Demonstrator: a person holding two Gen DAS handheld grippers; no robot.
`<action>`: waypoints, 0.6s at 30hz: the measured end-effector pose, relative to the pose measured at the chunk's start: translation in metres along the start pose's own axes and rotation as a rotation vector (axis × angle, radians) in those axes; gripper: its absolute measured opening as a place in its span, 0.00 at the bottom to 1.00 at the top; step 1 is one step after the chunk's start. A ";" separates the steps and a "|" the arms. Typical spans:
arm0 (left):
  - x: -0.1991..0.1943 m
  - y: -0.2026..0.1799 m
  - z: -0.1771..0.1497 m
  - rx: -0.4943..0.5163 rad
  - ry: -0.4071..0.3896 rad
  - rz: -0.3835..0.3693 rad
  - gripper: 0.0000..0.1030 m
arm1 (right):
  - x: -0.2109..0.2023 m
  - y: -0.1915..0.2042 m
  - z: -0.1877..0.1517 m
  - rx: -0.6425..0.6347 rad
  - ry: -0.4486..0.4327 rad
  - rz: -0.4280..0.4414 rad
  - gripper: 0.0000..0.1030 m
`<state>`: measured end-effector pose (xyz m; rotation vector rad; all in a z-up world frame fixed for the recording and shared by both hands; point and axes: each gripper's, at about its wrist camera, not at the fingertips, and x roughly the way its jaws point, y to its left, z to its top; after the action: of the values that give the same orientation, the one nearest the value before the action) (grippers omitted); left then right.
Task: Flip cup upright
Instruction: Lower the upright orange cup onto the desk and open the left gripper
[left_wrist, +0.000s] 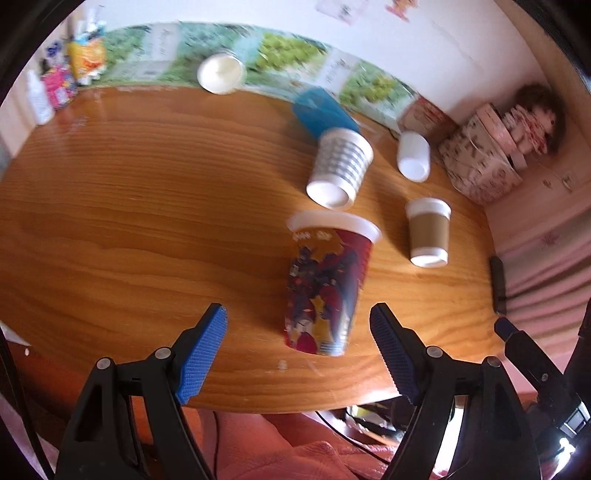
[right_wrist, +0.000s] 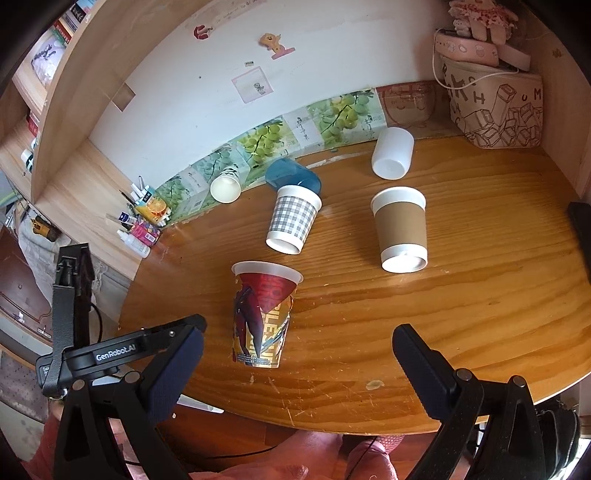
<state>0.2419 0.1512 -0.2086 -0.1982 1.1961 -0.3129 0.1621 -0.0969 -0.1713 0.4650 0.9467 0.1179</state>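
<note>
While each gripper, left (left_wrist: 298, 328) and right (right_wrist: 297, 345), gapes wide, six cups (right_wrist: 263, 314) sit on one table (right_wrist: 461, 314).

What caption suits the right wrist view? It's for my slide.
Open right hand-held gripper faces red printed cup among other cups on wooden table.

- Printed cup (right_wrist: 260, 316): red/yellow robot graphic, white rim.
- Checked cup (right_wrist: 291, 220): grey/white plaid, white rim & base.
- Sleeved cup (right_wrist: 400, 229): brown band on white.
- Blue cup (right_wrist: 293, 178): translucent blue.
- White cup (right_wrist: 392, 153): plain white.
- Table (right_wrist: 461, 314): orange-brown wood grain.
- Left gripper (left_wrist: 298, 315) pads: bright blue, ribbed; frame black.
- Right gripper (right_wrist: 297, 335) pads: dk navy.
</note>
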 end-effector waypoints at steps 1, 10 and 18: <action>-0.005 0.004 0.000 -0.005 -0.013 0.027 0.80 | 0.003 0.001 0.000 0.004 -0.001 0.005 1.00; -0.047 0.038 0.005 -0.036 -0.079 0.156 0.80 | 0.031 0.019 0.008 0.033 -0.030 0.028 0.99; -0.084 0.050 0.025 0.030 -0.130 0.170 0.80 | 0.065 0.049 0.017 0.012 -0.028 0.016 1.00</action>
<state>0.2439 0.2270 -0.1414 -0.0883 1.0712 -0.1667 0.2190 -0.0394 -0.1909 0.4844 0.9165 0.1201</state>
